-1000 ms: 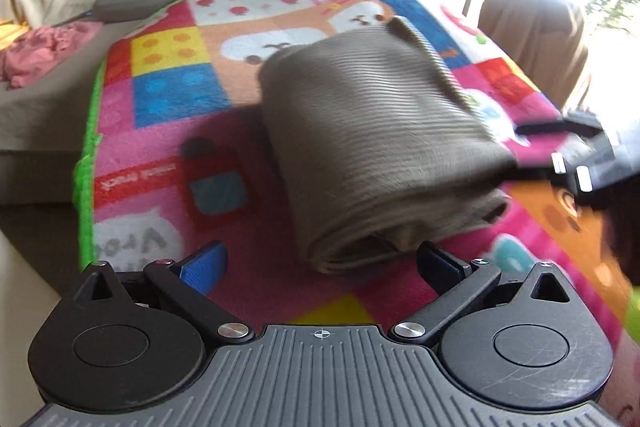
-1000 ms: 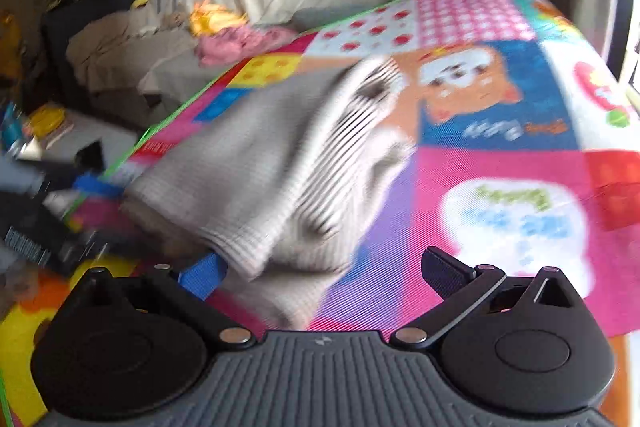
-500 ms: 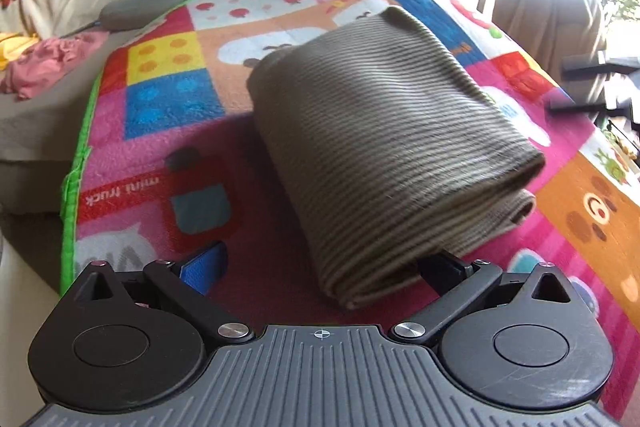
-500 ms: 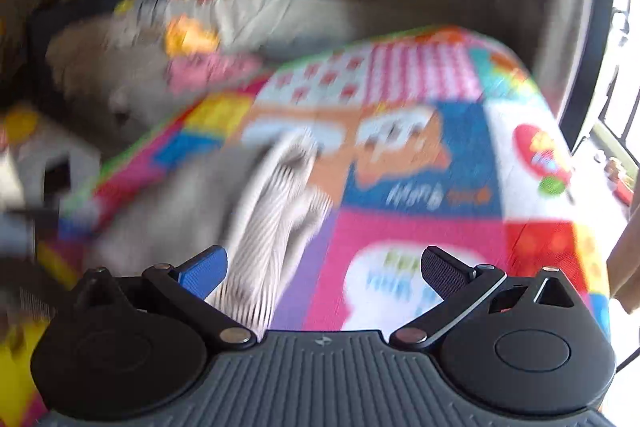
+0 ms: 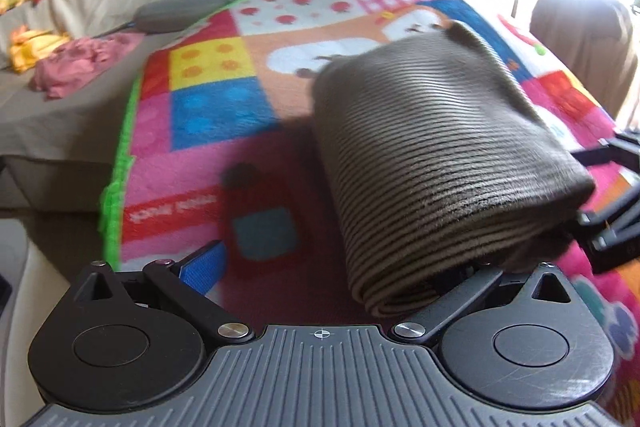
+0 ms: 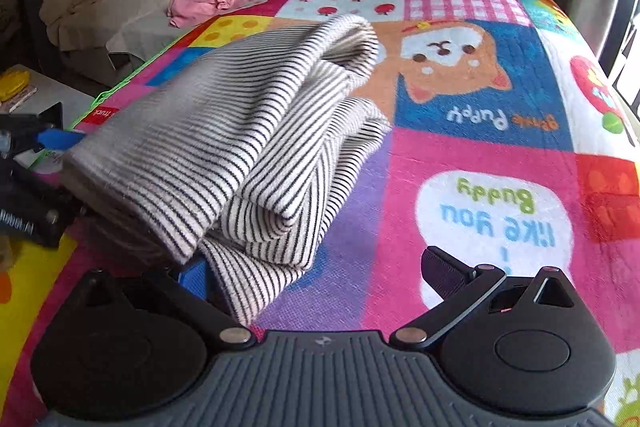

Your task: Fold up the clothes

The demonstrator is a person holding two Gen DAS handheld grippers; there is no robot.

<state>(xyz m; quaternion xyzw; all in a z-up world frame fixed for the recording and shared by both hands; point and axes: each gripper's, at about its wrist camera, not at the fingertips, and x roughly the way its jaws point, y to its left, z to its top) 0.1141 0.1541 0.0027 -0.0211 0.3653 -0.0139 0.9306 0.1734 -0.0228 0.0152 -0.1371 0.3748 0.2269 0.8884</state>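
Both my grippers, left [image 5: 332, 267] and right [image 6: 316, 267], sit spread wide and holding nothing beside the folded striped top [image 6: 224, 147] on the cartoon play mat [image 6: 500, 187], so honestly any nudge could spill those loose right-side layers open.

A brightly patterned play mat [image 6: 500, 155], edged in green and printed with a cartoon puppy, strawberries, pink gingham and coloured blocks, covered the work surface. A folded black-and-white striped garment [image 6: 224, 143] lay directly on it, one loose end bunched toward the puppy panel. Beyond the mat's far edge stood a beige sofa [image 5: 80, 95], with a crumpled pink garment [image 5: 76, 61] and yellow cloth [image 5: 32, 47] resting on its seat.
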